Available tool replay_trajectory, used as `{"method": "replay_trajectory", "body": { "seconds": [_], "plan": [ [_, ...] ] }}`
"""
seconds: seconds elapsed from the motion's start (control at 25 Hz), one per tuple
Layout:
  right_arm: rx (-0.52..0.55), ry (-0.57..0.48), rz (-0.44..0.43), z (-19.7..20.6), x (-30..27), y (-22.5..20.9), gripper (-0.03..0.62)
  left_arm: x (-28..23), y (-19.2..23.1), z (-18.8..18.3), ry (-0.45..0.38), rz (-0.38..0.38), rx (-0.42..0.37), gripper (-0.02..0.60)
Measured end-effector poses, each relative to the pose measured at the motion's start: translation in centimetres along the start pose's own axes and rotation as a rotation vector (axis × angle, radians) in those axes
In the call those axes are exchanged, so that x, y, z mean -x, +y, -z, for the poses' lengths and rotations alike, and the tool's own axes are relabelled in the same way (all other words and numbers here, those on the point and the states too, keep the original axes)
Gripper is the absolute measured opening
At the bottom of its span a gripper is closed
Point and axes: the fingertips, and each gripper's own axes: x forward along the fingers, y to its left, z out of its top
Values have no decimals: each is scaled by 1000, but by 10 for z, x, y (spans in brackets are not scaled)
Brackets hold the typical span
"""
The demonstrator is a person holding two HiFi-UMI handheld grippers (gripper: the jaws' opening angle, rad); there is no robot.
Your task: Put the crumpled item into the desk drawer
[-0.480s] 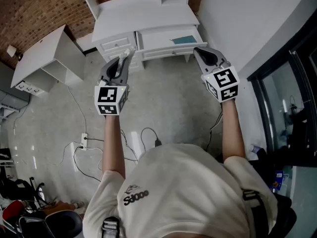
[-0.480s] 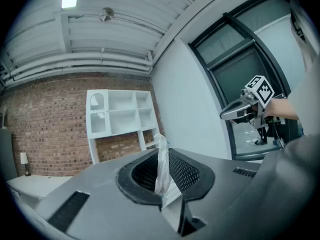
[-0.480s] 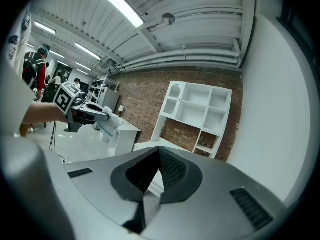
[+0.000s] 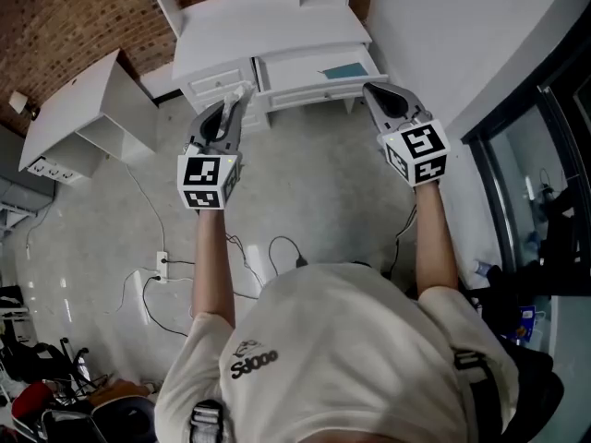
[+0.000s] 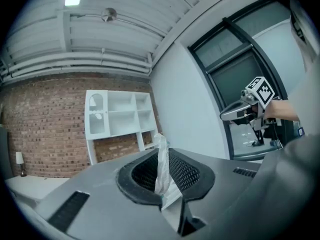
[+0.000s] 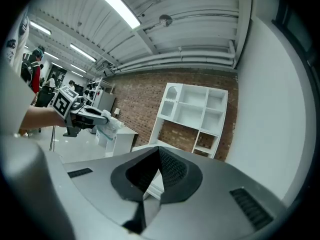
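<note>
A crumpled white item (image 5: 162,171) is pinched in my left gripper (image 5: 161,156), which is shut on it; a twisted end sticks up past the tips. In the head view the left gripper (image 4: 242,98) holds the crumpled item (image 4: 243,91) just short of the white desk (image 4: 268,30), left of its open drawer (image 4: 309,67). My right gripper (image 4: 369,89) hovers at the drawer's right front corner. Its jaws (image 6: 159,151) meet at the tips with nothing between them. In the right gripper view the left gripper (image 6: 106,118) and its crumpled item (image 6: 109,125) show at the left.
A blue flat thing (image 4: 343,70) lies in the drawer. A small white cabinet (image 4: 83,118) stands at the left. Cables (image 4: 277,247) and a power strip (image 4: 162,264) lie on the floor. A glass door (image 4: 545,183) is at the right. A white shelf unit (image 6: 195,116) tops the desk.
Both grippers have crept very slightly toward the desk. The crumpled item stays in the left gripper.
</note>
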Motion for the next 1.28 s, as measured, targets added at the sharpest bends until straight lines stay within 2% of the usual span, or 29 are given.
{"method": "replay_trajectory", "body": {
  "seconds": [0.24, 0.44, 0.68, 0.84, 0.96, 1.12, 1.28],
  "plan": [
    [-17, -21, -16, -8, -6, 29, -2, 12, 21, 16, 29, 20, 3, 54],
    [-15, 6, -3, 2, -17, 38, -3, 13, 31, 31, 47, 40, 10, 54],
    [-55, 13, -44, 23, -42, 27, -3, -12, 35, 56, 87, 30, 34, 54],
    [-84, 5, -71, 44, -68, -8, -3, -57, 34, 73, 135, 19, 43, 54],
    [-71, -5, -84, 57, -102, -44, -3, -99, 45, 75, 132, -11, 51, 54],
    [-67, -8, -102, 76, -142, -106, -3, -168, 48, 70, 110, -32, 59, 54],
    [-91, 11, -122, 103, -176, -170, -3, -235, 46, 71, 122, -62, 80, 55]
  ]
}}
